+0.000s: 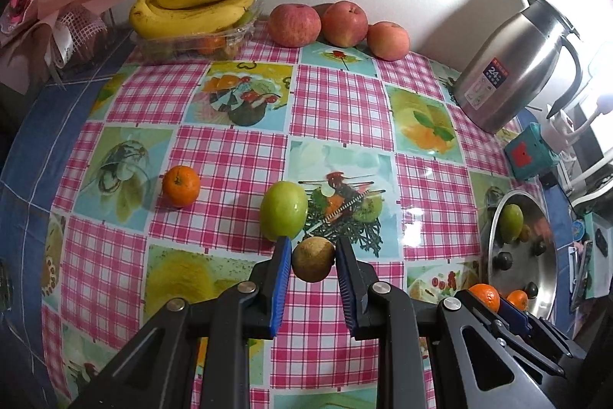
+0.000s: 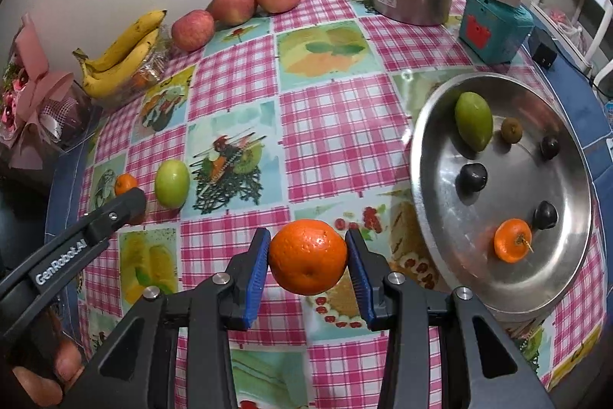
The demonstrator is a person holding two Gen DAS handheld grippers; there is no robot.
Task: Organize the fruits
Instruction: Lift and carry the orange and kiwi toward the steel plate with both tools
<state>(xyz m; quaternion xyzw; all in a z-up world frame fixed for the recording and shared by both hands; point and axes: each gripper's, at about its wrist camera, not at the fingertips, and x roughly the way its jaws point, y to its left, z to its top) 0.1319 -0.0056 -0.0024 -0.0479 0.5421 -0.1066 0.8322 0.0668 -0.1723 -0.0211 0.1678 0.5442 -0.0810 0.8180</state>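
Right wrist view shows my right tongs [image 2: 307,257] pinching an orange [image 2: 307,257] just beside the metal pan [image 2: 429,140], my left tongs [image 1: 313,257] spread around a brown fruit [image 1: 313,258] farther from the pan, so releasing early could let the orange roll off the worktop [image 2: 329,110].

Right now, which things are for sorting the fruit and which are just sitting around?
For the job: orange in right gripper, brownish fruit between left gripper fingers, green fruit, small orange, metal plate.

Just lying about: steel jug, teal box, bouquet.
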